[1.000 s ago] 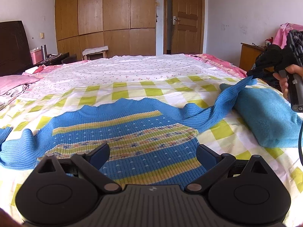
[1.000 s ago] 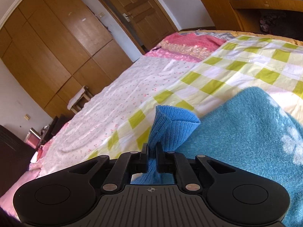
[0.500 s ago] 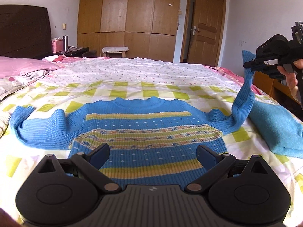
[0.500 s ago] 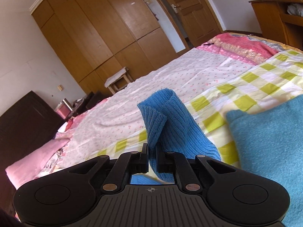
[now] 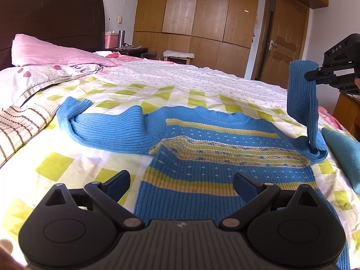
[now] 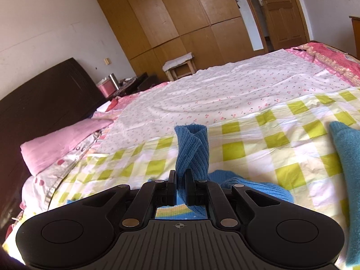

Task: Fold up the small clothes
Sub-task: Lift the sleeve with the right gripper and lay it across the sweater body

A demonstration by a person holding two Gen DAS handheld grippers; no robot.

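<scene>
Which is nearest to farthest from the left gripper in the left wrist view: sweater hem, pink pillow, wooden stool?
Measured from the left gripper:
1. sweater hem, directly between its open fingers.
2. pink pillow, far left, by the headboard.
3. wooden stool, beyond the bed, against the wardrobe.

The only readable lettering is "DAS", in pale capitals on the black body of the right gripper (image 5: 309, 76), at about three o'clock in the left wrist view. The pillowcase (image 5: 74, 68) bears dark marks at ten o'clock, too blurred to read.
</scene>
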